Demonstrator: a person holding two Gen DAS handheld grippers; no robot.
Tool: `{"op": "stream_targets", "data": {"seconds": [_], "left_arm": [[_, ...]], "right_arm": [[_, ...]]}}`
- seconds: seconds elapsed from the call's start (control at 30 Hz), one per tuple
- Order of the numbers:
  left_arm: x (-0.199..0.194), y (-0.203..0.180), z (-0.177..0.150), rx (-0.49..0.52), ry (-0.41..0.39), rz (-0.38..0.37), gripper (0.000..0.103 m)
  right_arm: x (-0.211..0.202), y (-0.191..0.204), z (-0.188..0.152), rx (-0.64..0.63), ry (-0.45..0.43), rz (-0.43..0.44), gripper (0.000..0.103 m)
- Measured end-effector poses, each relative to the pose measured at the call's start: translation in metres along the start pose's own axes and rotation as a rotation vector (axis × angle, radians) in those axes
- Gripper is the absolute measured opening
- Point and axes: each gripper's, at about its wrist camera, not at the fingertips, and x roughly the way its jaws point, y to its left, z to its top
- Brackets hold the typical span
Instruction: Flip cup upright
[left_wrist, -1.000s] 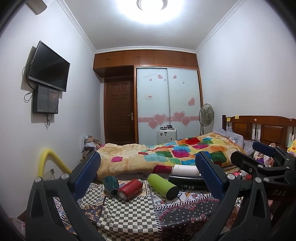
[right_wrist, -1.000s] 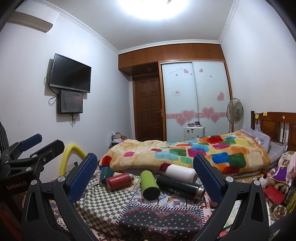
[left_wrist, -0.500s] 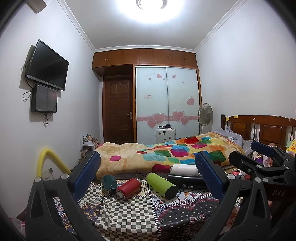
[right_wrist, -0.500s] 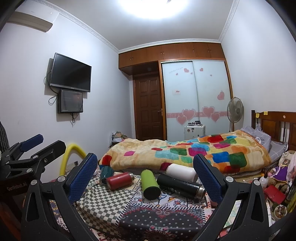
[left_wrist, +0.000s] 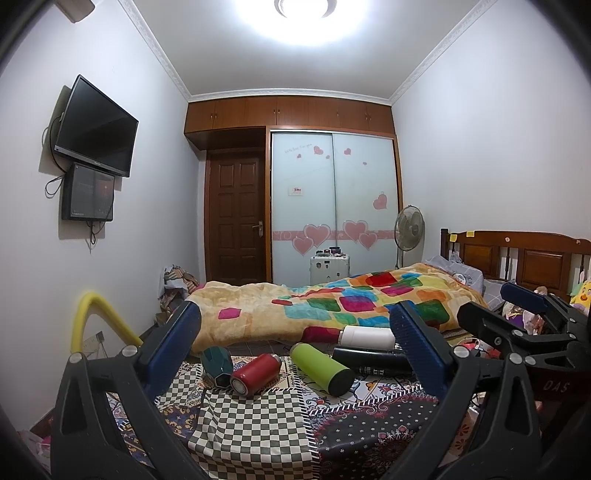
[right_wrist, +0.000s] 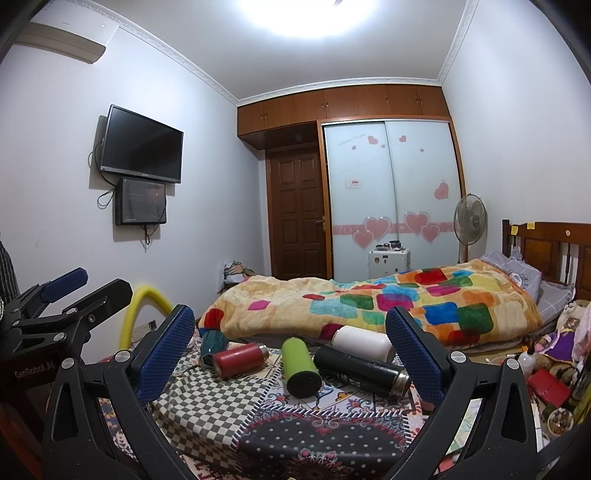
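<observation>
From the left wrist camera, the left gripper (left_wrist: 295, 345) is held wide apart with nothing between its blue pads (left_wrist: 173, 345), above the near part of a table covered in a patchwork cloth (left_wrist: 255, 424). Five vessels lie on their sides across the far part of that cloth: a dark teal faceted cup (left_wrist: 217, 367) at far left, touching a red bottle (left_wrist: 255, 373) just to its right; then a green bottle (left_wrist: 321, 369); then a black flask (left_wrist: 369, 362) and a white bottle (left_wrist: 365, 336) behind it, both partly hidden by the right-hand pad. Beyond the table is a bed with a colourful blanket (left_wrist: 332, 306). A yellow foam tube (left_wrist: 99, 321) arches at left near the wall. The right gripper (left_wrist: 524, 314) shows at the right edge, its jaws spread open and empty.

From the right wrist camera, the right gripper (right_wrist: 291, 349) frames the same row, fingers parted wide and holding nothing. Here the black flask (right_wrist: 360, 369) is seen whole, steel cap pointing near-right, and the white bottle (right_wrist: 364, 341) is mostly clear behind it. The teal cup (right_wrist: 214, 341) lies at far left, partly behind the red bottle (right_wrist: 238, 358); the green bottle (right_wrist: 297, 365) points its base at the camera. The left gripper (right_wrist: 70, 295) appears at the left edge, open. This view alone shows a wall air conditioner (right_wrist: 62, 38) and clutter on the floor at right, including a red box (right_wrist: 546, 384).
</observation>
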Motion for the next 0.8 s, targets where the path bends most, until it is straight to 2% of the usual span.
{"op": "stream_targets", "data": {"seconds": [0.27,0.47,0.57,0.8], "left_arm": [[0.006,0.002,-0.005,0.000,0.015,0.005,0.103],[0.030,0.011,-0.019,0.000,0.083,0.016,0.103],[0.058,0.021,-0.029,0.016,0.156,0.039,0.103],[0.171,0.066,-0.059,0.056,0.425,0.063,0.103]], "right_arm": [[0.006,0.000,-0.007,0.001,0.017,0.004,0.103],[0.021,-0.005,-0.017,0.008,0.052,0.012,0.103],[0.036,-0.011,-0.024,0.008,0.088,0.007,0.103],[0.081,-0.028,-0.043,-0.019,0.185,-0.015,0.103]]}}
